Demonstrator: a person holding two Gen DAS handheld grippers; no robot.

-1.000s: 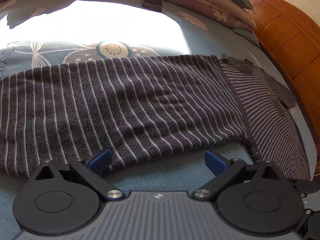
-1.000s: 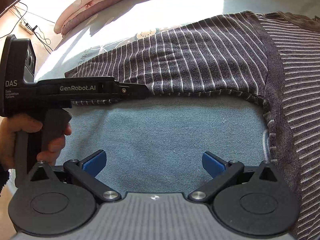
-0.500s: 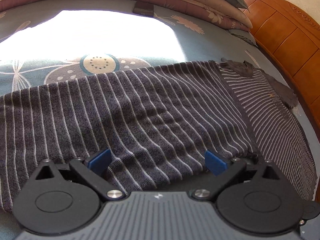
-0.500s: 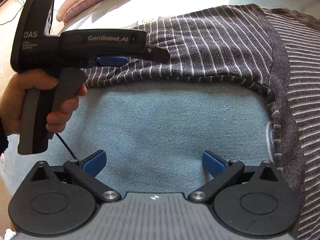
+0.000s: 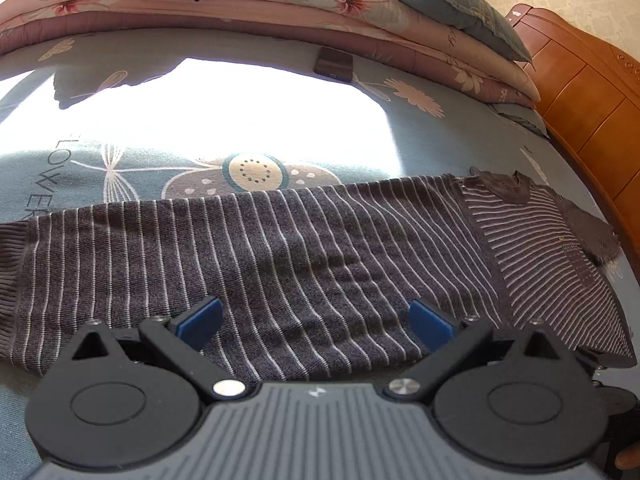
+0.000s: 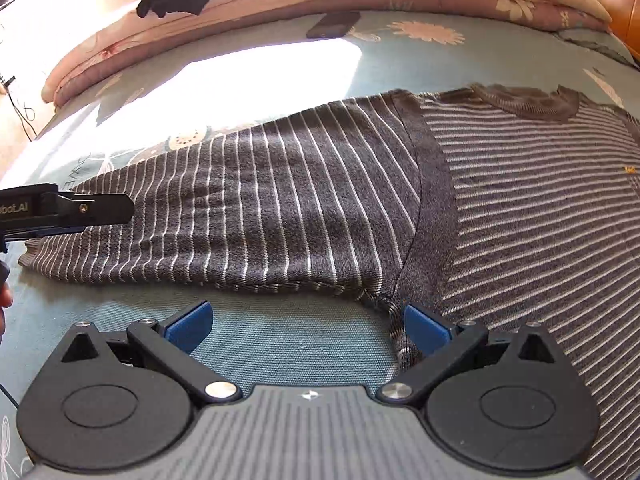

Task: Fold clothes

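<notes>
the striped sweater [image 6: 520,208] lies flat on the bed [image 6: 280,344] with its sleeve [image 5: 256,264] stretched sideways; both tongs, left [image 5: 316,320] and right [image 6: 306,322], gape wide and empty, so pinch the sleeve's edge squarely, not bunching it.

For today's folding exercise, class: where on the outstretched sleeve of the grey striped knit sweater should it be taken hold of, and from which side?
Probably the ribbed cuff of the outstretched sleeve of the grey striped knit sweater. The sleeve lies flat on the blue floral bedsheet, so slide one finger under the near edge from the bed's front. The open left tongs already hover there.
</notes>
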